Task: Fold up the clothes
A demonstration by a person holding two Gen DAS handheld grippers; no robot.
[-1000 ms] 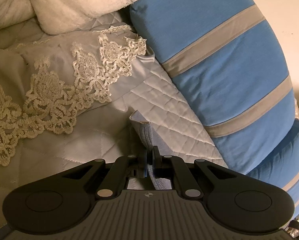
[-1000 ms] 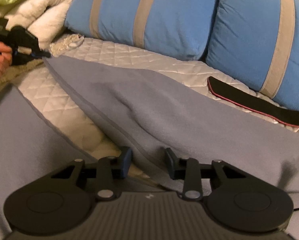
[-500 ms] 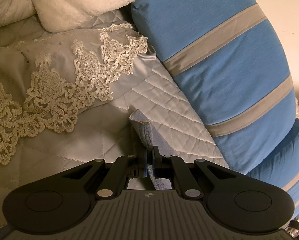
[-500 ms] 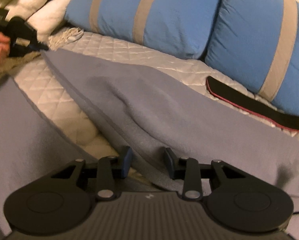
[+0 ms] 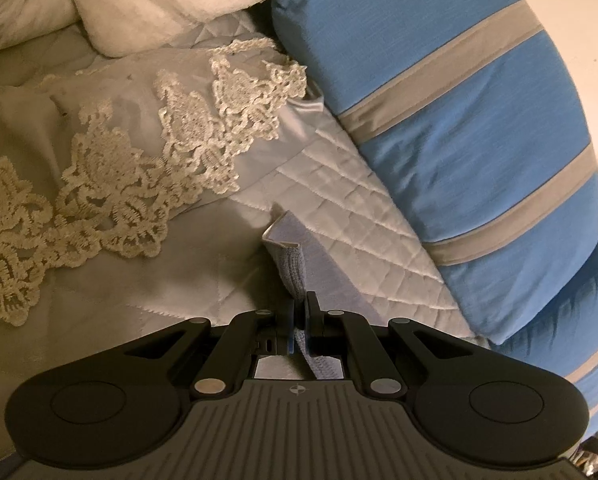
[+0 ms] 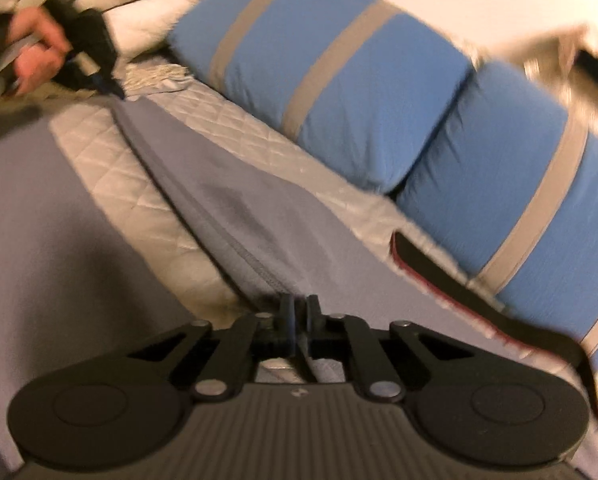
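Left wrist view: left gripper (image 5: 298, 312) stayed clenched on corner of grey-blue knit garment (image 5: 295, 268), unchanged, held above quilted white bedcover (image 5: 339, 200) beside blue cushion with grey stripes (image 5: 459, 120).

Right wrist view: right gripper (image 6: 298, 312), previously spread, now clamped on garment seam (image 6: 219, 220). Garment stretched across bedcover toward left gripper. Both ends apparently secured; fold likely ready to start.
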